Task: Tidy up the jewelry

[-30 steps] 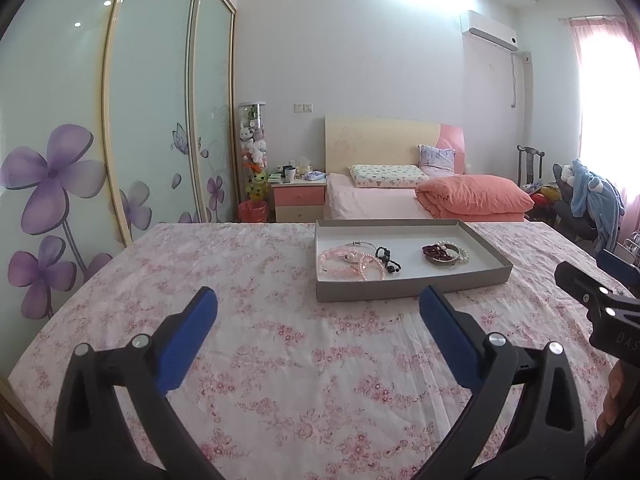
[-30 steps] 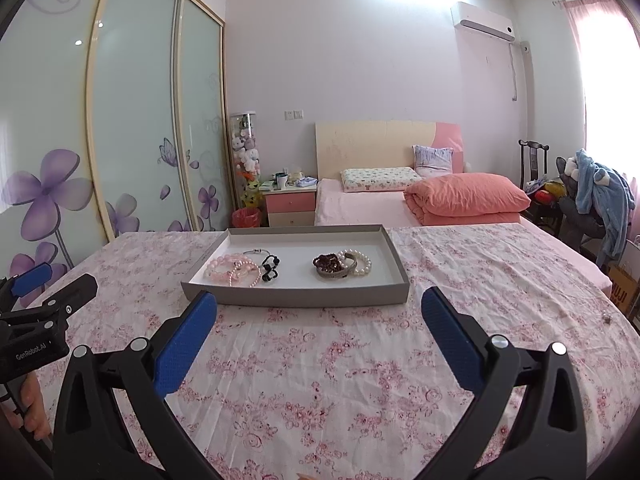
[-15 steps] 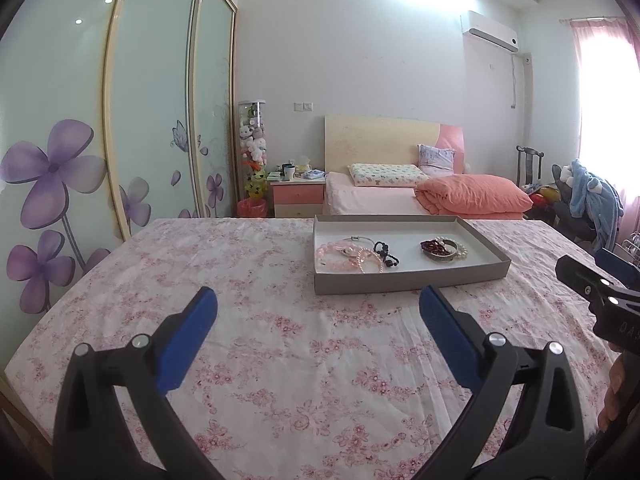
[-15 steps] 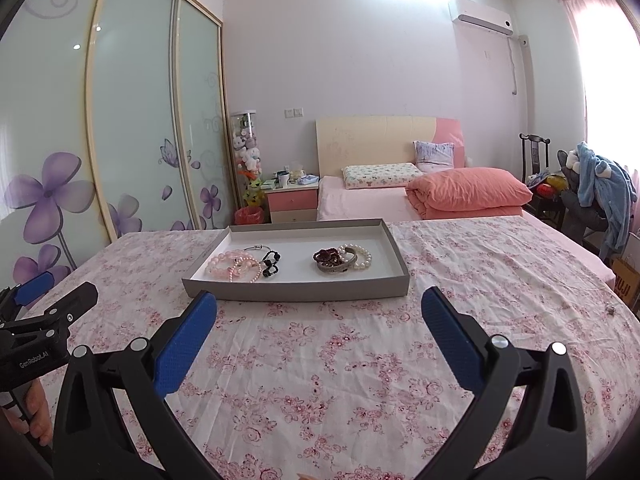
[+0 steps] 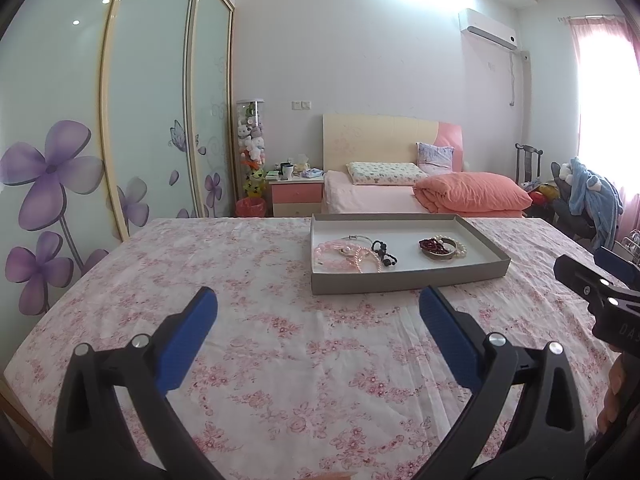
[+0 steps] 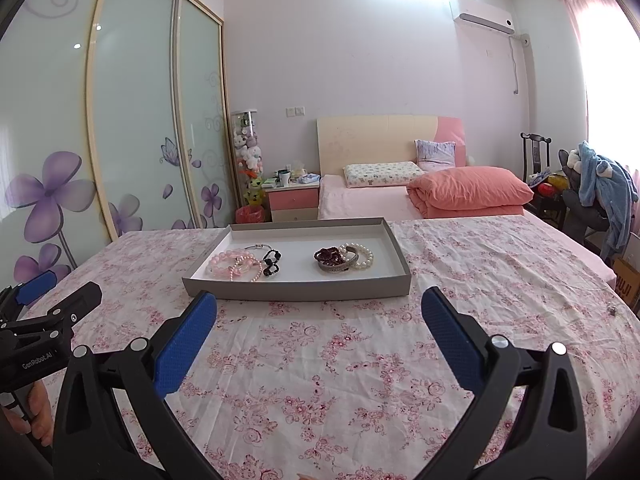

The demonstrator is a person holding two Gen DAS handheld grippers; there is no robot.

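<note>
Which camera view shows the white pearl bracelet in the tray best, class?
The right wrist view: the white pearl bracelet appears as a nearly whole ring beside the metal bangle. In the left wrist view, the bangle hides most of it.

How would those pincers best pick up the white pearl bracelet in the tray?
Probably by the pearl bracelet's outer right arc, coming down from above with the right gripper. It lies flat, its left side against a metal bangle, so only that far arc is free.

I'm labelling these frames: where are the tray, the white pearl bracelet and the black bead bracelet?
tray [image 6: 296,291], right wrist view, near wall.
white pearl bracelet [image 6: 366,258], right wrist view, right arc.
black bead bracelet [image 6: 271,261], right wrist view, middle beads.
</note>
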